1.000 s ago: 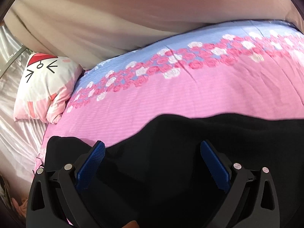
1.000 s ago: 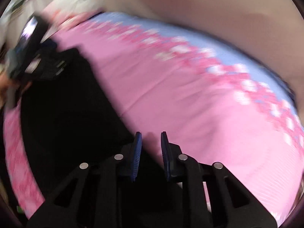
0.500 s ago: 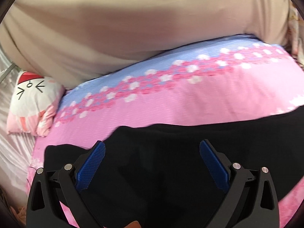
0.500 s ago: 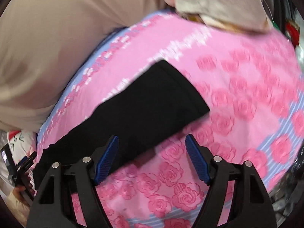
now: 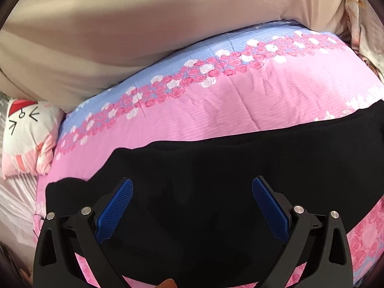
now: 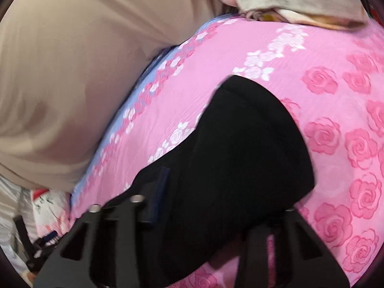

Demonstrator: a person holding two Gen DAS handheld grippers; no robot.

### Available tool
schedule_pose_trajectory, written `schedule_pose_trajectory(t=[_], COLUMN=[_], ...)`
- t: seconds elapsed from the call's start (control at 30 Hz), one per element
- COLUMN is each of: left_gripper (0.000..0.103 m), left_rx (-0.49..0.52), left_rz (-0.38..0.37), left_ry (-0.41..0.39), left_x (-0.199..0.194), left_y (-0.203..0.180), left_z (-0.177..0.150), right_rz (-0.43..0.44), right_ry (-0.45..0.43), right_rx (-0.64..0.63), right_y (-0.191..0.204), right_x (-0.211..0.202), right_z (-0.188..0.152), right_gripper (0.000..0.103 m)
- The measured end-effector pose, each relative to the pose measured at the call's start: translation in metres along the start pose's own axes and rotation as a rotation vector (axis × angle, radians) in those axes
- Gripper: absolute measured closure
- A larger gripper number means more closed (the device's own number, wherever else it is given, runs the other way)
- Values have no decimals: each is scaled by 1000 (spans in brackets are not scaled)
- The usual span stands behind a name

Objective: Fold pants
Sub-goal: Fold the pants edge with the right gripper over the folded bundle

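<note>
Here the black pants [image 5: 216, 192] are laid flat across the pink bedspread [image 5: 240, 110]. The left gripper [image 5: 192, 206] is held wide open above them, as is the right gripper [image 6: 216, 192] near the end. The edge should be pinched through all layers before lifting.

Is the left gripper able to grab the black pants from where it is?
Probably yes. The left gripper hangs right over the black pants with its jaws wide open, and nothing lies between them.
</note>
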State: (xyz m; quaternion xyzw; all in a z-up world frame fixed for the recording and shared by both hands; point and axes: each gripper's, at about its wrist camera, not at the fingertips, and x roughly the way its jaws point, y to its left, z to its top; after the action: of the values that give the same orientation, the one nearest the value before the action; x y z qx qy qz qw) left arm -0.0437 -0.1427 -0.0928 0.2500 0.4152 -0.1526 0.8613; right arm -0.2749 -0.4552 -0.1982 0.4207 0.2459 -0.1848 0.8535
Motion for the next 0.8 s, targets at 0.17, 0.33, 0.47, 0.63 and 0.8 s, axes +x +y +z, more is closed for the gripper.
schedule_pose_trajectory(t=[0.17,0.33,0.47,0.63,0.8], left_gripper=[5,5,5,5,5], left_rx=[-33,-88,-103,-177,-201], left_rz=[5,30,81,91,135], left_ry=[-11,-6,-3,-23,-11], left_x=[-7,-14,-20,-41,-46], left_y=[15,54,88,138,182], left_z=[-4,-12,-20,-33,-58], right_rz=[-24,112,219,222,46], right_ry=[-20,44,138,264,369], right_rx=[-123,-351,-518,-759,-1049], right_y=[45,147,233,321,361], right_x=[-27,-41,-21,32,93], right_z=[3,-10,-47,-128,-228], right_gripper=[88,89,89,89,84])
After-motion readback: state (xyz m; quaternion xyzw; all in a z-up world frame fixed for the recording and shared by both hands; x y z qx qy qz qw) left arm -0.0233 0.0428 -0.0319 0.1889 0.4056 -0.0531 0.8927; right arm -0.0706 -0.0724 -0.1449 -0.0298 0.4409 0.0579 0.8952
